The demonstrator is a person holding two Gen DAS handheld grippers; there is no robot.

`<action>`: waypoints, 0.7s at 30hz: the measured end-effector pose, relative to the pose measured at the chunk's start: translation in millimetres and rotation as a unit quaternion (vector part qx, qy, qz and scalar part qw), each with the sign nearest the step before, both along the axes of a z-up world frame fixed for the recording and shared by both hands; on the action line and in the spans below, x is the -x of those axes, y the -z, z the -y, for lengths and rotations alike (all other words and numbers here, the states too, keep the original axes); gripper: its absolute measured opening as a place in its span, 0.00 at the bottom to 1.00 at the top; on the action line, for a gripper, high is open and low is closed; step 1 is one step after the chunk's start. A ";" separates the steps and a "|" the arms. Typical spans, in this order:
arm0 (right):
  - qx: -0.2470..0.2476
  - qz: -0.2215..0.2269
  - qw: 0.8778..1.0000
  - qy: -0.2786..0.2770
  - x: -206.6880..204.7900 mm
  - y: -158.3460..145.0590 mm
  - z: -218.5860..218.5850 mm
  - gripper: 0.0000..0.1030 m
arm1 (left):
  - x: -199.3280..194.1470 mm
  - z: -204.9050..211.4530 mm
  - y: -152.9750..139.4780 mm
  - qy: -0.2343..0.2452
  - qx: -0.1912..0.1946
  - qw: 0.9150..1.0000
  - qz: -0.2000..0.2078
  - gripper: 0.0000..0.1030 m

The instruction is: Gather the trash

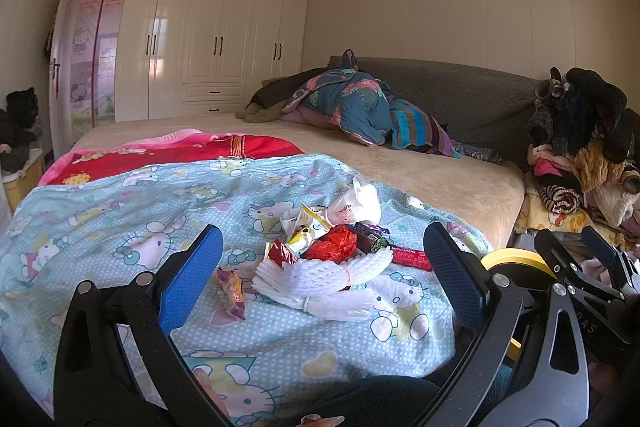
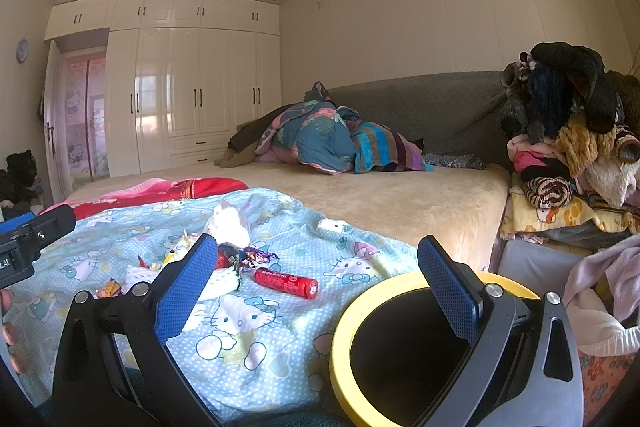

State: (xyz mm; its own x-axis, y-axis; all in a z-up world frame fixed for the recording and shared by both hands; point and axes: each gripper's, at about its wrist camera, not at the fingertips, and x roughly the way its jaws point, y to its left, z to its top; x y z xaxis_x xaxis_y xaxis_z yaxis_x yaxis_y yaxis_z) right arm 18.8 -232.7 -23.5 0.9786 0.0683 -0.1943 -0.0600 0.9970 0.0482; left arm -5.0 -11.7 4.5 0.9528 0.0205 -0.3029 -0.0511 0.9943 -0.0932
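Bed (image 1: 440, 171) carries a blue sheet (image 1: 120, 227) where trash (image 1: 328, 247) lies heaped, a red tube (image 2: 286, 283) just beside. Bin (image 2: 340, 339) with yellow rim stands at the bed's edge. Left gripper (image 1: 324, 275) and right gripper (image 2: 316, 283) both gape wide, empty.

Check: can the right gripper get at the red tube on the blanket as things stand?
Probably yes. The right gripper is open and empty, and the red tube lies alone on the blanket just ahead between its fingers, clear of the wrapper pile. The yellow-rimmed bin sits off to the right.
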 end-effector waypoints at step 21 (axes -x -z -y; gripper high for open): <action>-0.003 -0.002 1.000 -0.002 -0.4 3.6 -2.1 0.94 | -1.0 0.0 -0.4 0.003 0.000 1.000 0.000 0.90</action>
State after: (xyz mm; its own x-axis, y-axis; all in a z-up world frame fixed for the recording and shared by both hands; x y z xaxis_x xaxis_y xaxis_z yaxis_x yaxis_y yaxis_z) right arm 19.1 -230.6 -27.1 0.9773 0.0741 -0.1985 -0.0647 0.9965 0.0535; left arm -4.0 -11.7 4.9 0.9527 0.0145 -0.3036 -0.0451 0.9946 -0.0940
